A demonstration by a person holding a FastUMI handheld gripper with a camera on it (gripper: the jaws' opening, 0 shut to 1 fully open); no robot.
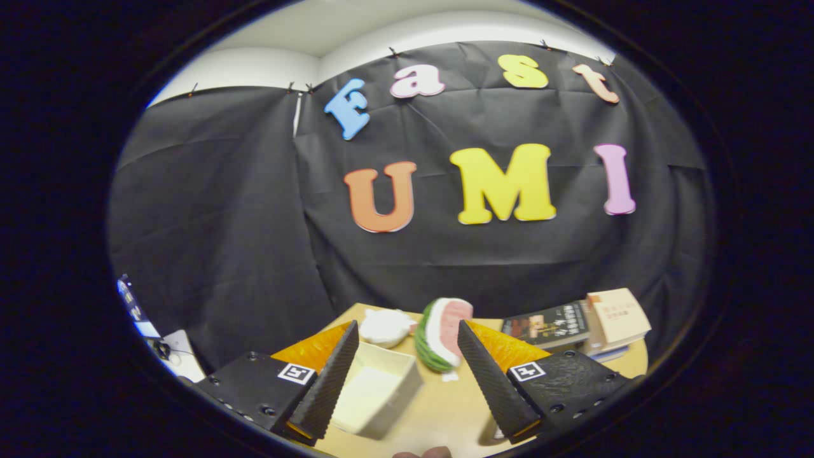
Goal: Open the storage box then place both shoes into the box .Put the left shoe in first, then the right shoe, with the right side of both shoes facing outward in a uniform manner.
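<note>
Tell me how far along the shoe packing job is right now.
Nothing looks done yet. The claw is open and holds nothing, raised over the table. Between its fingers lies an open cream tray; beyond them sit a watermelon slice toy, a white lump and stacked books. No shoe is in the tray. Opening the box and placing both shoes remain.

Even, soft indoor light; strong fisheye bending.
Cloth wall curves hard from 9 to 3 o'clock; the worktop point(439, 413) at 6 o'clock is slightly soft, without glare.
</note>
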